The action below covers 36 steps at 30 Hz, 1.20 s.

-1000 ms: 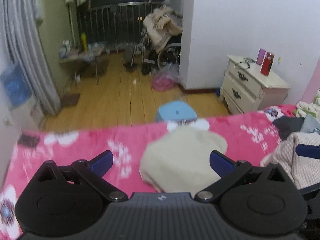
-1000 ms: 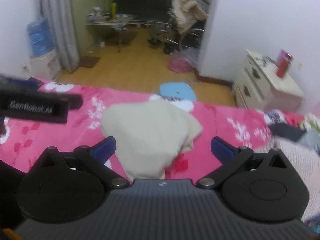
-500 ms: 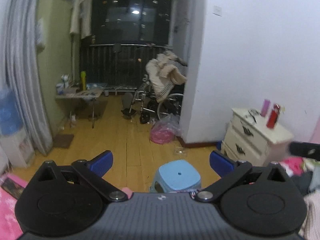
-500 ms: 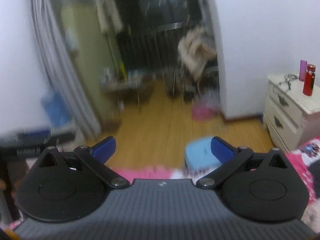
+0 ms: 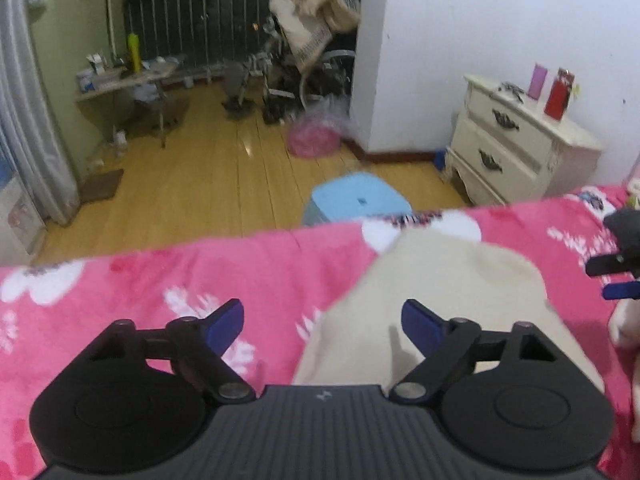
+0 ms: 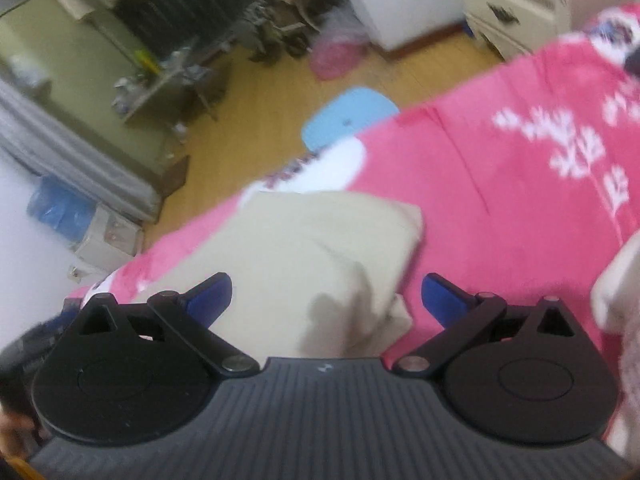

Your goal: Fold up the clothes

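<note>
**Cream garment: soft, light, grip at edge**

Garment lies bunched on the pink bedspread near its edge. Judged limp and light; a corner hem suits best. Left gripper, jaws just narrowing, and right gripper both gape, empty

Under my left gripper, with its dark-blue pads and black body, lies a plain cream garment on a hot-pink blanket printed with white flowers. Beyond it I see a pale-blue stool, a honey-yellow plank floor and a cream-white nightstand.
</note>
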Motion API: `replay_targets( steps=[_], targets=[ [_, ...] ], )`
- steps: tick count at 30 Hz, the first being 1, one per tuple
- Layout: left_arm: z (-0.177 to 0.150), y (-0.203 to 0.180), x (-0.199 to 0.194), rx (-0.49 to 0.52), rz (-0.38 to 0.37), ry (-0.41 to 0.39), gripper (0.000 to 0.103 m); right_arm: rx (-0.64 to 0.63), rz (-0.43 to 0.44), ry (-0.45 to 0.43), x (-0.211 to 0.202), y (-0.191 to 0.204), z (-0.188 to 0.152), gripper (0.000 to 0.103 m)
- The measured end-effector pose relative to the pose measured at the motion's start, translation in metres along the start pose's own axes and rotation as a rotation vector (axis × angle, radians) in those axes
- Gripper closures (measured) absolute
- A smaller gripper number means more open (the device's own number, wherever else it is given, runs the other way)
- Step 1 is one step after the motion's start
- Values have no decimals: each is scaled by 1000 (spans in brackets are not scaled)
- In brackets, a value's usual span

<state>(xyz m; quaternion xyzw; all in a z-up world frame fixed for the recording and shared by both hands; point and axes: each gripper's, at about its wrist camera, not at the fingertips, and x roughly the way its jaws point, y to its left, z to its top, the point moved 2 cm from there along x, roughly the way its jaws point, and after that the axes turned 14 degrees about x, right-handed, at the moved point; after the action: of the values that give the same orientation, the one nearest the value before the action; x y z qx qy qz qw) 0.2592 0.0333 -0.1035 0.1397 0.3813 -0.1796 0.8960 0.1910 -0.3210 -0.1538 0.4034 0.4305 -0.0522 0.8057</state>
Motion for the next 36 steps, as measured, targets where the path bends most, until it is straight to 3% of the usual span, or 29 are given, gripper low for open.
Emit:
replay_targets(
  steps=[5,7,10,14,18,27,36],
  targets=[
    [-12,-14,25,17,-51,23,32,77,-6,87,33,-14,-10,6],
    [-15,-19,30,20,-71,30,38,102,-13,124,47,-18,-14,17],
    [-17,-20,28,36,-72,31,40,129,14,165,54,-22,-22,41],
    [-19,-22,26,56,-73,32,43,127,68,160,45,-20,-26,61],
    [-20,-23,28,58,-55,37,44,152,120,162,44,-28,-20,90],
    [-28,-15,28,24,-3,78,44,88,342,203,9,6,-29,93],
    [-51,5,22,-55,19,120,43,-30,529,306,6,66,-49,93]
  ],
)
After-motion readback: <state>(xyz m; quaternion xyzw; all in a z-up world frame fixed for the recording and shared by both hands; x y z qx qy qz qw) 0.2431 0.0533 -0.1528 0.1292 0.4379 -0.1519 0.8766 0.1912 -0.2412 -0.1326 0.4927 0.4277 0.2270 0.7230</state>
